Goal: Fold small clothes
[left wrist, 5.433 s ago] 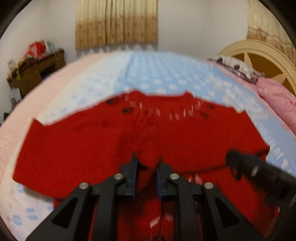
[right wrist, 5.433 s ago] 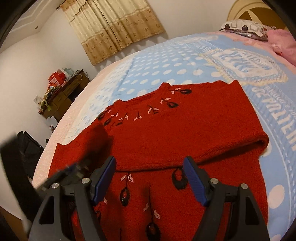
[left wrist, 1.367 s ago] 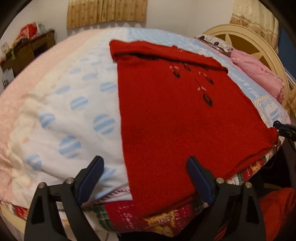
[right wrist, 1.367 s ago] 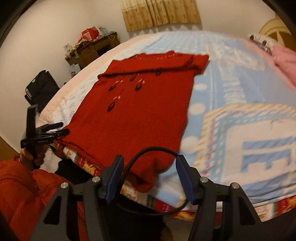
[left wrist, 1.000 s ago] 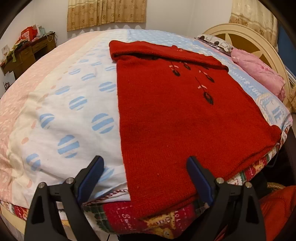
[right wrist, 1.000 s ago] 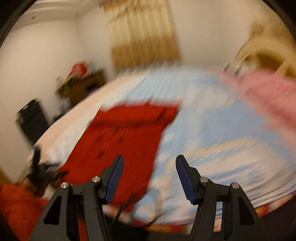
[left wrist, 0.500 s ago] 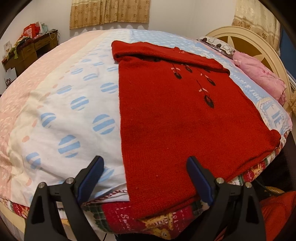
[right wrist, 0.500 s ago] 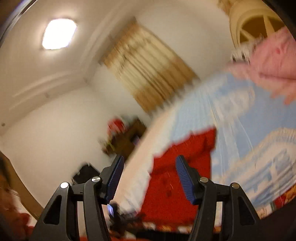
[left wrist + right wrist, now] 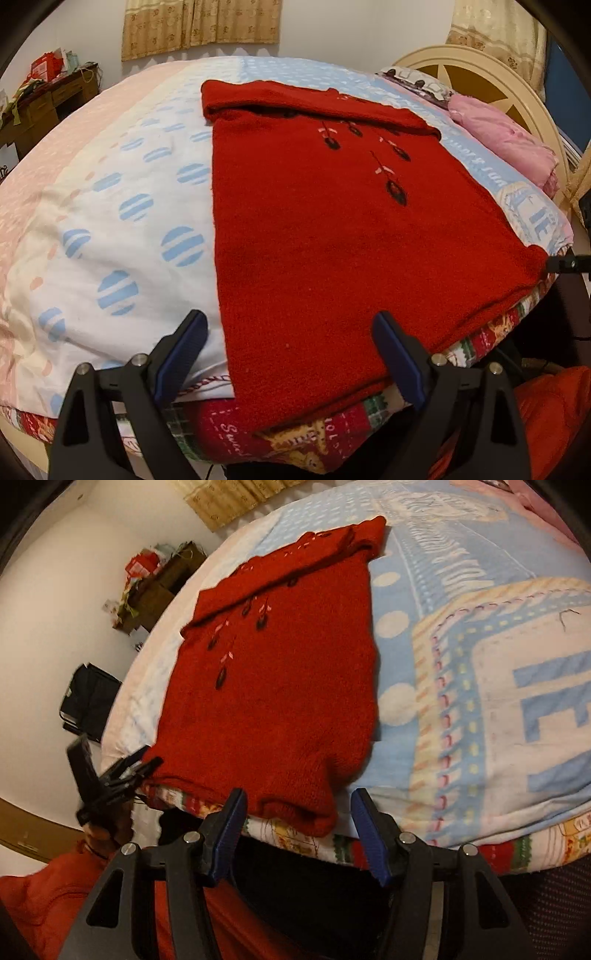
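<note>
Since the earlier frames, the right gripper [image 9: 295, 825] has swung back down from pointing at the ceiling to face the bed's near edge, while the left gripper [image 9: 286, 354] has barely shifted. The red sweater [image 9: 332, 229] lies flat on the bed cover [image 9: 122, 206], its sleeves already folded across the chest at the far end and its hem hanging slightly over the near edge of the bed.

On the left, the left gripper hovers with its jaws wide apart, holding nothing, straddling the hem's left corner without touching it. On the right, the right gripper is likewise spread and empty, with the hem's right corner [image 9: 314, 812] sitting just between its blue pads [image 9: 231, 825].

The step in hand looks like the approach for the bottom-to-top fold: sleeves are done, body is not yet doubled over. The next move likely calls for each gripper to close on its own hem corner, pinching both knit layers, then lifting and carrying the hem toward the collar evenly so the fold stays square. The thick knit may slip or bunch if only one layer is caught.
</note>
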Demonstrator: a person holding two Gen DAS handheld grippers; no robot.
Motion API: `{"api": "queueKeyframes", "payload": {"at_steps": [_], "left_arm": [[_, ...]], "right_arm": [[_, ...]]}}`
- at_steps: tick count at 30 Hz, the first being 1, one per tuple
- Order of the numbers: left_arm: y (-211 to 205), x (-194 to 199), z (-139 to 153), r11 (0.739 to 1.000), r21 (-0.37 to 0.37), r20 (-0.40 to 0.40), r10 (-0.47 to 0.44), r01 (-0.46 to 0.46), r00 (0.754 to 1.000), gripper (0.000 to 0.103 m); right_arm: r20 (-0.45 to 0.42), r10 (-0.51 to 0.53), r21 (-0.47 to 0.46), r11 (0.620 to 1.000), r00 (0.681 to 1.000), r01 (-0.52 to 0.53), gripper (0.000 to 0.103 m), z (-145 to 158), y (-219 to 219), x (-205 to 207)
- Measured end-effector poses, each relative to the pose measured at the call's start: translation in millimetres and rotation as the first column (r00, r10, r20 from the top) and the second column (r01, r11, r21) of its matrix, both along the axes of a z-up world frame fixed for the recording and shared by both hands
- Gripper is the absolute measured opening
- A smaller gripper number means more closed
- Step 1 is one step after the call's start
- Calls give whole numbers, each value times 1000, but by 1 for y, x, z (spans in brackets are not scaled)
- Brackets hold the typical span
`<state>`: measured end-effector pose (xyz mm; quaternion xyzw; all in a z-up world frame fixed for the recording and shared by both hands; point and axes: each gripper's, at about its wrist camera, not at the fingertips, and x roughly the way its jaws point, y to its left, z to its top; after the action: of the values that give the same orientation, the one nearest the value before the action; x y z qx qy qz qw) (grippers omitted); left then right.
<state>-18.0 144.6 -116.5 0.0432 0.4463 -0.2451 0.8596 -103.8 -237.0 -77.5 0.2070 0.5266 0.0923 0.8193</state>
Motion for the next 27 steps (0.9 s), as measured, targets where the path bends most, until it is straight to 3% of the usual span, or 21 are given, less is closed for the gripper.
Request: {"api": "queueKeyframes", "payload": {"at_steps": [1,5,7,8,9,10,14,15,21,27], "left_arm": [[0,-1,0,1000,-2,-1,-4,4,1000,80],[-4,-2,3,1000,5,1,-14,14,1000,58],[-2,0,4,1000,-15,-15,-8,8,1000,40],[-2,0,4,1000,-17,-17,-4,4,1000,39],[-1,0,5,1000,-21,-20,-1,1,1000,37],[0,1,4,1000,-20,-22,1,-1,1000,32],[2,3,4,999,-42,-41,22,-24,999,22],[3,3,6,998,-51,-50,21,-23,999,15],[10,19,22,987,-152,-128,37,-56,991,11],[-4,63,61,980,-192,-96,42,-59,995,11]], "right_arm": [[20,0,-21,1000,1000,0,60,0,3,2],[33,28,-89,996,999,-25,60,-1,18,-1],[49,37,-103,994,998,-32,57,-2,19,-1],[62,44,-104,994,997,-37,49,-3,21,-2],[54,65,-97,994,996,-60,19,-7,23,-1],[42,77,-71,995,996,-74,15,-11,24,0],[48,83,-24,996,995,-82,15,-12,21,1],[51,87,-14,996,995,-86,14,-10,20,0],[148,98,111,987,984,-115,14,30,9,9],[226,30,270,958,974,-92,14,67,-19,68]]}}
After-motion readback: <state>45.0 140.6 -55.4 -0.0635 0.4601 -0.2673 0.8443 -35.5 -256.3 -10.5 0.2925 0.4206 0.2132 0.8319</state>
